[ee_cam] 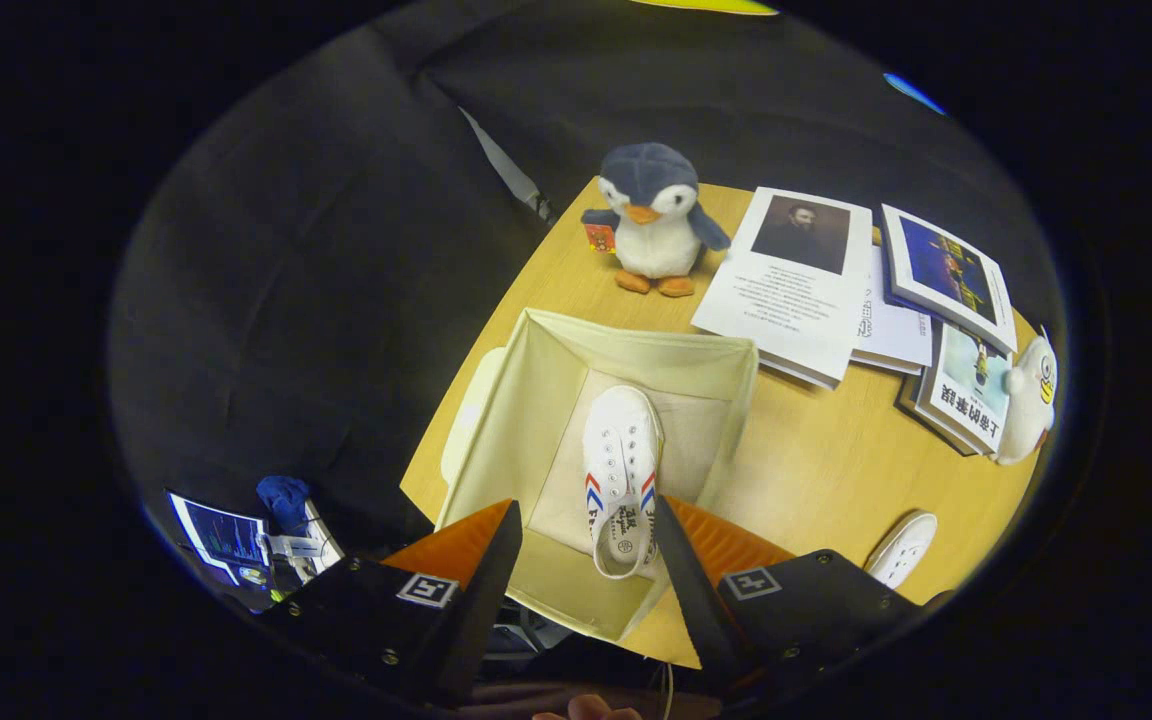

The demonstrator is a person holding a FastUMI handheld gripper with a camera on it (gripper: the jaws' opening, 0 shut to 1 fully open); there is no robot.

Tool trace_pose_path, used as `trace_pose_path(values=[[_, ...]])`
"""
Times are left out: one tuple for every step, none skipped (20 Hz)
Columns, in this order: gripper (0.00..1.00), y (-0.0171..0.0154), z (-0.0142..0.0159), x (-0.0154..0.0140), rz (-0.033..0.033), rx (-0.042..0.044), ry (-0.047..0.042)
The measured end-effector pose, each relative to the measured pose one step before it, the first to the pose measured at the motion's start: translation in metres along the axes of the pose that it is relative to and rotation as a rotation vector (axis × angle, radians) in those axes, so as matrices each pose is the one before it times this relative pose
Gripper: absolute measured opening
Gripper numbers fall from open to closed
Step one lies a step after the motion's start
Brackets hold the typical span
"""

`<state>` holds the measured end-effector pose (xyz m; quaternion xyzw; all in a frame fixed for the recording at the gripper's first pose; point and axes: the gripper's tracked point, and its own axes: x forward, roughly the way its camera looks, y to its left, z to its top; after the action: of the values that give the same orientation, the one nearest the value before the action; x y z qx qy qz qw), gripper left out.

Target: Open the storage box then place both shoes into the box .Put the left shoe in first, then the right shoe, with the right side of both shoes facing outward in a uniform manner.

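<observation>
The wooden counter carries everything. Biggest on it is the open cream fabric storage box, lid off, straight ahead at 12 o'clock from the hand-held gripper. One white shoe with red and blue stripes lies inside on the box floor, toe pointing away, heel toward the fingers. The hand-held gripper hangs wide open over the near rim, its fingers either side of the heel and not pressing it. Books lie at 1 o'clock, a penguin plush beyond the box at 12. The second shoe rests on the counter at 3 o'clock
</observation>
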<state>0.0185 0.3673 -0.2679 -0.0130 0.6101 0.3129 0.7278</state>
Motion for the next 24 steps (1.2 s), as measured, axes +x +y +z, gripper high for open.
trace_pose_path(values=[[0.81, -0.00529, -0.00078, -0.00814, 0.00282, 0.00657, -0.0053], [0.81, -0.00722, -0.00119, -0.00742, 0.00155, 0.00243, -0.00697], [0.82, -0.00844, -0.00069, -0.00667, -0.00349, -0.002, -0.00747], [0.86, -0.00788, -0.00143, -0.00727, -0.00566, 0.00146, -0.01123], [0.89, -0.00873, -0.00118, -0.00601, -0.00729, 0.00565, -0.00989], [0.91, -0.00813, -0.00348, -0.00507, -0.00836, 0.0046, -0.00474], [0.93, -0.00849, -0.00317, -0.00392, -0.00948, 0.00935, -0.00671], [0.97, -0.00934, -0.00334, -0.00557, -0.00653, 0.01446, -0.00695], [0.97, -0.00821, -0.00267, -0.00461, -0.00337, 0.01901, -0.00522], [0.97, -0.00891, -0.00325, -0.00382, -0.00269, 0.0187, -0.00527], [0.97, -0.01004, -0.00254, -0.00406, -0.00771, 0.01685, -0.00397], [0.97, -0.01252, -0.0042, -0.00337, -0.01089, 0.01882, -0.00427], [0.97, -0.0121, -0.00356, -0.00408, -0.01276, 0.01919, -0.00401], [0.97, -0.01014, -0.00479, -0.00365, -0.0086, 0.01808, -0.00229], [0.97, -0.01046, -0.00389, -0.00356, -0.00691, 0.01832, 0.00004], [0.97, -0.01081, -0.00518, -0.00232, -0.00701, 0.01599, 0.0028], [0.97, -0.01127, -0.00502, -0.00261, -0.00794, 0.01409, 0.00128], [0.97, -0.01235, -0.00611, -0.00161, -0.01163, 0.01275, 0.0014], [0.97, -0.01299, -0.00465, -0.00151, -0.01633, 0.01386, -0.0001], [0.97, -0.01116, -0.00498, -0.00008, -0.01093, 0.01408, 0.00036], [0.97, -0.01098, -0.00503, -0.00136, -0.00959, 0.01593, 0.00378], [0.97, -0.01113, -0.0061, -0.00115, -0.00802, 0.01859, 0.00331], [0.97, -0.00927, -0.00379, -0.00115, -0.0057, 0.01972, 0.00286], [0.97, -0.01025, -0.00573, -0.00063, -0.00803, 0.01641, 0.00392]])
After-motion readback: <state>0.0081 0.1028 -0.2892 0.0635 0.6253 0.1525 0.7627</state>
